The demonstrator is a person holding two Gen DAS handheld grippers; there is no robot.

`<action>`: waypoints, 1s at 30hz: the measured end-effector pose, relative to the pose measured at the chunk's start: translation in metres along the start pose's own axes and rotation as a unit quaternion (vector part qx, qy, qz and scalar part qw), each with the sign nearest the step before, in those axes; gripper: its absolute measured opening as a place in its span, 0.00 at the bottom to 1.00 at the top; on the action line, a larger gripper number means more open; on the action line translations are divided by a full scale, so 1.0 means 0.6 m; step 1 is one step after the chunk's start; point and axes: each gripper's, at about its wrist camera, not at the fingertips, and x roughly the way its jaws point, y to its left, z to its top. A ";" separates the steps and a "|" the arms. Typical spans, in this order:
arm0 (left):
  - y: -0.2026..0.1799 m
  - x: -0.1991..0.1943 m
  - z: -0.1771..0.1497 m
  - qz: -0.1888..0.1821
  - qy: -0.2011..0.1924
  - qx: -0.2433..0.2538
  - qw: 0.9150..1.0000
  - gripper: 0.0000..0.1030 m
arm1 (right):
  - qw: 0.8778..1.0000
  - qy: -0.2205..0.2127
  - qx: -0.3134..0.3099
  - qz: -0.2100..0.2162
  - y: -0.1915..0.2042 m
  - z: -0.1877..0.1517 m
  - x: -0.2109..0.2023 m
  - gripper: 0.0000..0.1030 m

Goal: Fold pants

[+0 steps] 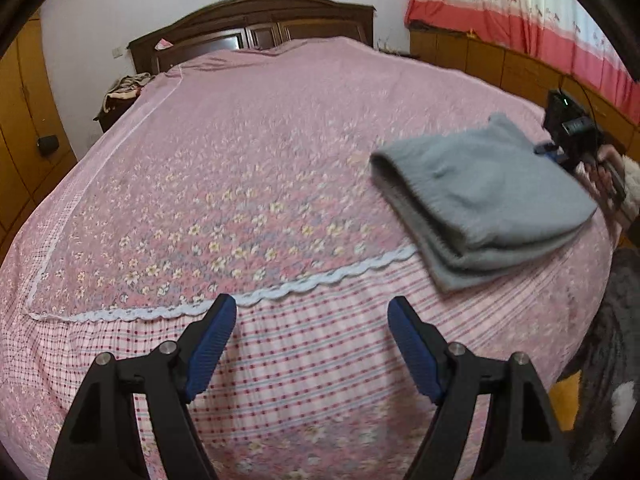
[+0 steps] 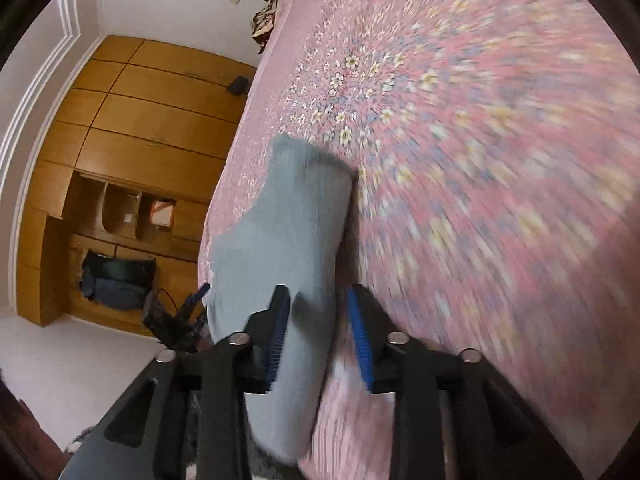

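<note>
On a pink floral bedspread [image 1: 240, 168], beneath a dark headboard [image 1: 256, 20], the left gripper [image 1: 312, 340] gapes wide and empty. Folded grey pants [image 1: 480, 200] lie off to its right, between the right gripper's [image 2: 318, 336] part-open jaws, seemingly unpinched.

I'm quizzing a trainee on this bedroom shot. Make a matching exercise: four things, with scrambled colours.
Things:
1. pants
2. bedspread
3. headboard
4. gripper pads

Colours:
A. dark brown
B. blue
C. grey
D. pink floral

Pairs: 1-C, 2-D, 3-A, 4-B
</note>
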 end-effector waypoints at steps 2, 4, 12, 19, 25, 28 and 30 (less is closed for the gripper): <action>-0.001 -0.014 0.004 -0.001 -0.008 -0.016 1.000 0.80 | 1.000 -0.014 0.003 -0.001 0.013 -0.031 -0.029 0.54; 0.003 -0.034 0.008 -0.002 -0.021 -0.041 0.999 0.80 | 1.000 -0.023 0.007 0.013 0.026 -0.059 -0.046 0.58; -0.025 -0.082 0.078 -0.044 -0.064 -0.093 0.993 0.80 | 1.000 -0.008 0.012 0.022 0.057 -0.142 -0.009 0.59; -0.142 -0.036 0.151 -0.085 -0.087 -0.042 0.992 0.80 | 0.999 -0.004 0.012 0.038 0.046 -0.139 0.029 0.59; -0.178 0.055 0.137 -0.095 -0.048 -0.042 0.993 0.77 | 0.999 0.000 0.009 0.031 0.051 -0.138 0.034 0.59; -0.168 0.075 0.114 -0.091 -0.022 -0.054 0.994 0.76 | 1.000 0.000 0.011 0.029 0.053 -0.139 0.040 0.57; -0.164 0.072 0.100 -0.092 -0.025 -0.051 0.994 0.75 | 0.999 0.008 0.005 0.034 0.047 -0.139 0.039 0.55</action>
